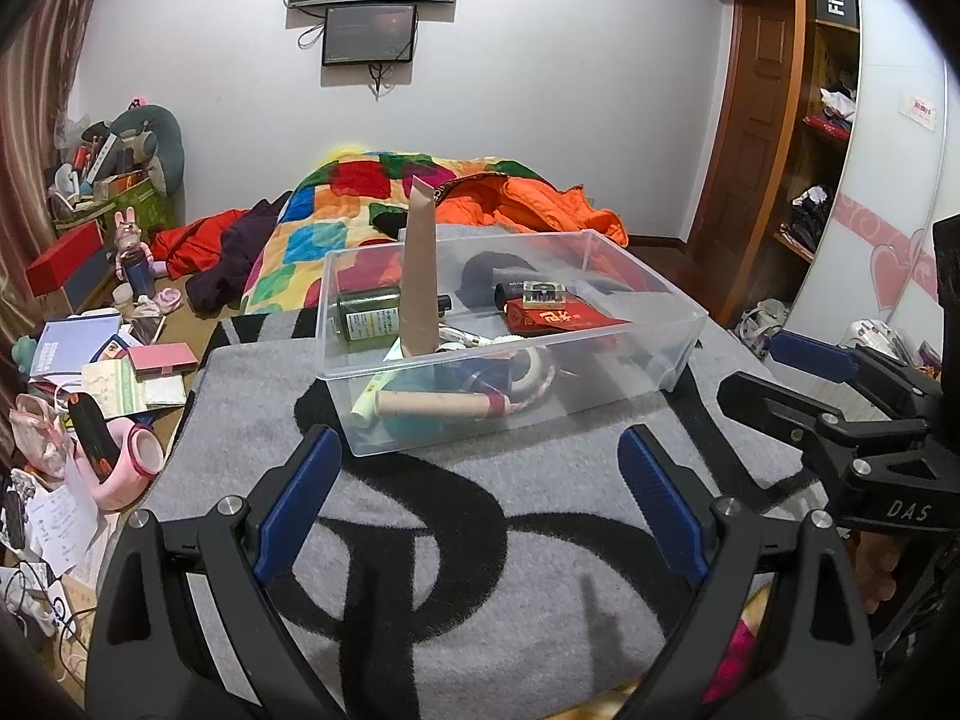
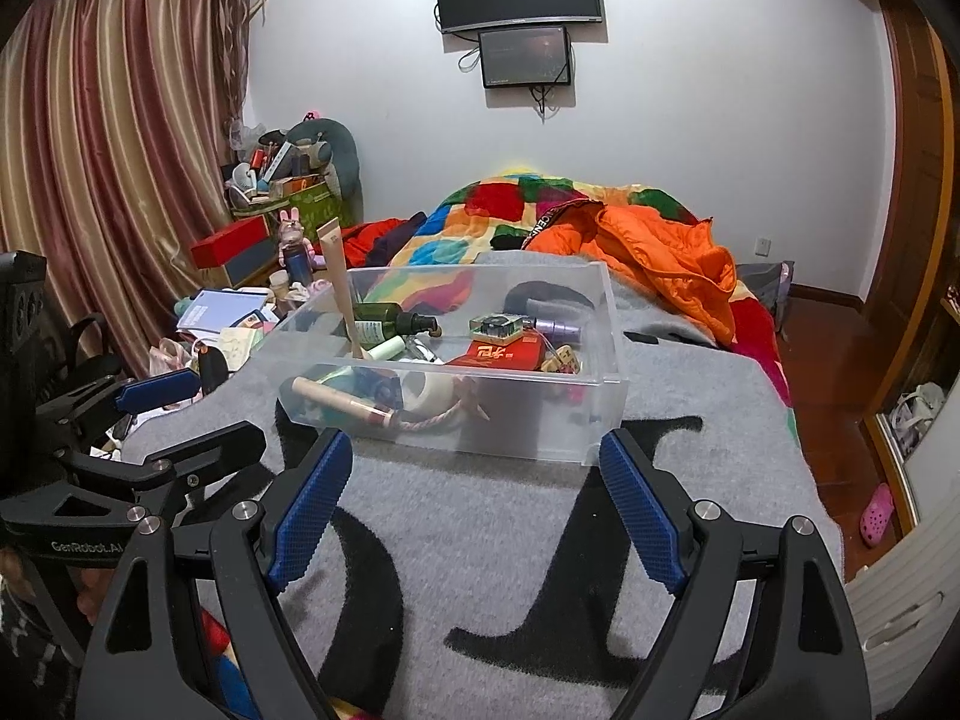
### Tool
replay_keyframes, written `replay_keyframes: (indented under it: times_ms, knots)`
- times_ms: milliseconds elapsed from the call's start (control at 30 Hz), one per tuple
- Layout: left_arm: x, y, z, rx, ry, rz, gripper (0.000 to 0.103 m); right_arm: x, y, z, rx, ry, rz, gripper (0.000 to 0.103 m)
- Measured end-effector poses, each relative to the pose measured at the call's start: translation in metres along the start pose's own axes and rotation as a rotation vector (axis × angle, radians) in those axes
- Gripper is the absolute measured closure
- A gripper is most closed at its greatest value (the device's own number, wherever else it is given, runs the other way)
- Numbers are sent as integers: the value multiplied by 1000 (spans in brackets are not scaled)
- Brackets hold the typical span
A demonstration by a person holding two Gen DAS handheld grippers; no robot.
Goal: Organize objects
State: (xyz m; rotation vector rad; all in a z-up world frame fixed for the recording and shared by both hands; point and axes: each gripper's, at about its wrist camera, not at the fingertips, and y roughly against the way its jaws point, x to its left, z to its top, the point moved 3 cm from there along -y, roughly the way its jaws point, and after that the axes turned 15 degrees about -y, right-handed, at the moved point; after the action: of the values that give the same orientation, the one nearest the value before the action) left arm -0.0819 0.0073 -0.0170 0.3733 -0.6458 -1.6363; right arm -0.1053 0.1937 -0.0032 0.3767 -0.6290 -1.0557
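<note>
Clutter fills the floor at the far left: a red box (image 2: 231,242), a pink rabbit figure (image 2: 292,228), a pale blue notebook (image 1: 75,343) and a pink roll of tape (image 1: 146,450) lie heaped below the striped curtain (image 2: 114,150). Next comes the grey blanket with black lettering (image 1: 480,510), spread over the bed, and both grippers hover above its near part. The left gripper (image 1: 480,498) has its blue pads spread wide with nothing between them; the right gripper (image 2: 477,501) is likewise spread wide and holds nothing. Nothing lies on the blanket between either gripper and the clear plastic bin (image 1: 672,354), which rests on the blanket just beyond the fingertips. Inside the bin, from the left, a dark green bottle (image 1: 366,315) lies on its side, a tall beige tube (image 1: 422,276) stands upright and pokes above the rim, and a second beige tube with a red end (image 1: 441,403) lies along the near wall beside a white ring with pink cord (image 1: 531,375). Further right sit a red packet (image 1: 555,319) and a small clear case (image 1: 543,295). Behind the bin are a patchwork quilt (image 2: 480,210) and an orange jacket (image 2: 666,252). At the far right stands a wooden door (image 1: 750,138).
</note>
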Motion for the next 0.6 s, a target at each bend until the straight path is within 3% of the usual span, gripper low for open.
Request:
replay_keyframes:
  times_ms: [600]
  knots:
    - [-2,-2,-1,6,7,-1,8,1,1,-1,7,0,4,20]
